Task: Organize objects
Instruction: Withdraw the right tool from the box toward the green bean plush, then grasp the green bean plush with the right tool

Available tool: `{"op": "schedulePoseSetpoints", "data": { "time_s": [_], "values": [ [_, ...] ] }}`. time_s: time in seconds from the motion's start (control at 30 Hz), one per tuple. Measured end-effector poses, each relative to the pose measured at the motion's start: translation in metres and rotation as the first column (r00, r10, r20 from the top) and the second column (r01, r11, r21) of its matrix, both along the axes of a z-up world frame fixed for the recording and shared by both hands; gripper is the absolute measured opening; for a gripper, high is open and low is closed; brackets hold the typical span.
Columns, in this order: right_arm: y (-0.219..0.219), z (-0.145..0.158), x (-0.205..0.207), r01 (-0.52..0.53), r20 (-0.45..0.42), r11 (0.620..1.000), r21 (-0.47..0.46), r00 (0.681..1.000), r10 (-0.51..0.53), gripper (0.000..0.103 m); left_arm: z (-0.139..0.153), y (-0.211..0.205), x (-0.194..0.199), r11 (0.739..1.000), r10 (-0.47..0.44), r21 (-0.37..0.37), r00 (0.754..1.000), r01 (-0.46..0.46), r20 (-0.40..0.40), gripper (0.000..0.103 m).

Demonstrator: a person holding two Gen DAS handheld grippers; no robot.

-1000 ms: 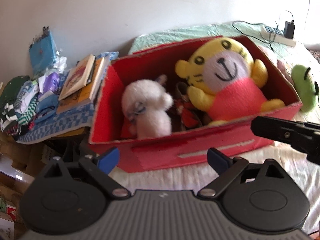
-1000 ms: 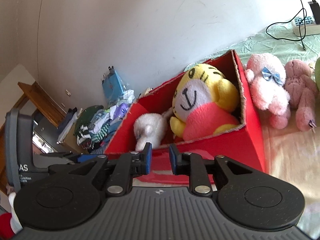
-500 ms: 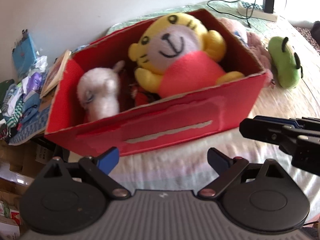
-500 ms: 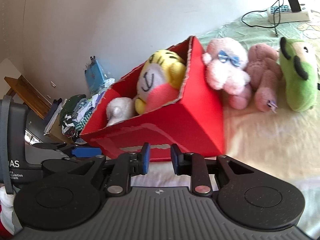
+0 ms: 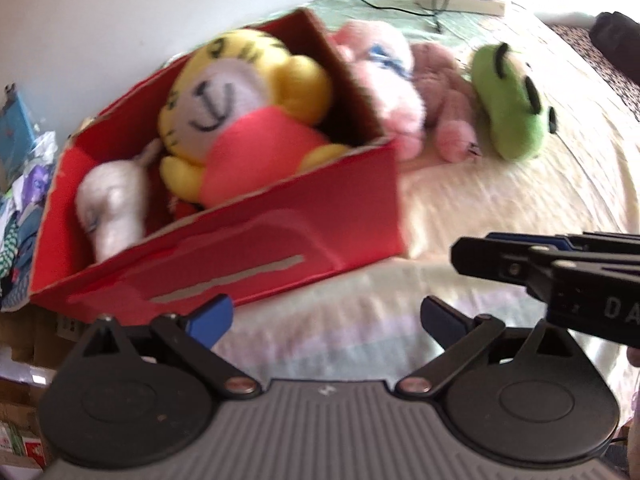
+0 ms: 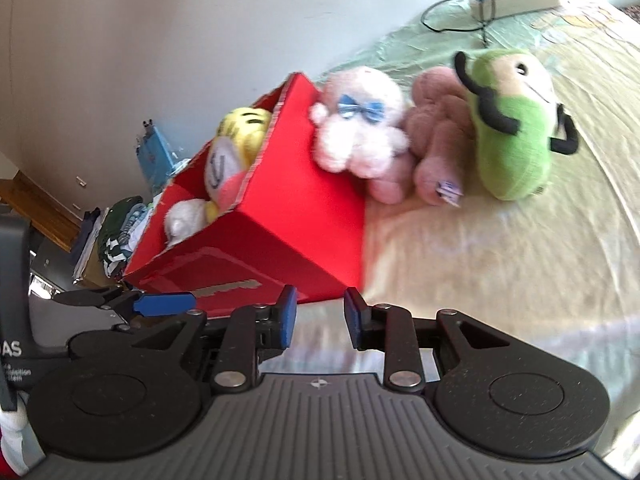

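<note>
A red box (image 5: 248,236) holding a yellow tiger plush (image 5: 240,116) sits mid-frame on the pale bed (image 6: 500,260); pink (image 6: 360,136), mauve (image 6: 436,128) and green (image 6: 512,128) plushes lie beside it. The left gripper (image 5: 326,318) gapes wide; the right gripper (image 6: 318,314) is narrowly parted, both empty. A white wall (image 6: 160,20) fills upper left.

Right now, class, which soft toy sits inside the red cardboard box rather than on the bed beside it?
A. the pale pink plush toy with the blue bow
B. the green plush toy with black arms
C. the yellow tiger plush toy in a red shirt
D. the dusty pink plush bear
C: the yellow tiger plush toy in a red shirt sits within the walls of the red cardboard box, while the other three lie outside on the bed.
</note>
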State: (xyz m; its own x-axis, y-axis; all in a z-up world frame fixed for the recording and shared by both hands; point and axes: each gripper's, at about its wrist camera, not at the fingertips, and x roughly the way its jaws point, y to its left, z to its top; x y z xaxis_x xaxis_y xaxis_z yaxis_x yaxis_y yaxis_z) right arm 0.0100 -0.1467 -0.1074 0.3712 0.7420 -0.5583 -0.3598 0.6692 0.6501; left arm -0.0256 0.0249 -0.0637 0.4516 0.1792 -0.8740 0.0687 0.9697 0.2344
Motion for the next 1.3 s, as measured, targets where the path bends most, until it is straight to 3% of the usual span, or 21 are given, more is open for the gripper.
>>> {"op": "schedulePoseSetpoints", "data": {
  "time_s": [0.43,0.73,0.87,1.0,1.13,1.3],
  "values": [
    [-0.056,-0.025,0.026,0.086,-0.085,0.996,-0.031,0.992,-0.089,0.036,-0.022,-0.062,0.011,0.985,-0.142,-0.103,0.988,0.135,-0.061,0.1],
    [-0.12,-0.031,0.06,0.251,-0.154,0.968,-0.004,0.956,-0.248,0.036,-0.012,-0.102,0.042,0.959,-0.221,-0.17,0.974,0.227,0.055,0.099],
    [-0.138,-0.03,0.079,0.299,-0.169,0.954,0.024,0.942,-0.291,0.036,-0.01,-0.116,0.063,0.948,-0.268,-0.151,0.958,0.281,0.1,0.091],
    [-0.144,-0.033,0.1,0.333,-0.21,0.94,0.074,0.927,-0.312,0.036,-0.004,-0.116,0.086,0.935,-0.254,-0.223,0.959,0.277,0.124,0.082],
    [-0.143,-0.034,0.118,0.344,-0.234,0.932,0.11,0.921,-0.312,0.036,-0.002,-0.113,0.106,0.918,-0.218,-0.308,0.967,0.25,0.133,0.082],
    [-0.131,-0.044,0.141,0.325,-0.277,0.936,0.136,0.92,-0.279,0.039,-0.012,-0.109,0.129,0.92,-0.185,-0.329,0.976,0.213,0.116,0.082]
  ]
}}
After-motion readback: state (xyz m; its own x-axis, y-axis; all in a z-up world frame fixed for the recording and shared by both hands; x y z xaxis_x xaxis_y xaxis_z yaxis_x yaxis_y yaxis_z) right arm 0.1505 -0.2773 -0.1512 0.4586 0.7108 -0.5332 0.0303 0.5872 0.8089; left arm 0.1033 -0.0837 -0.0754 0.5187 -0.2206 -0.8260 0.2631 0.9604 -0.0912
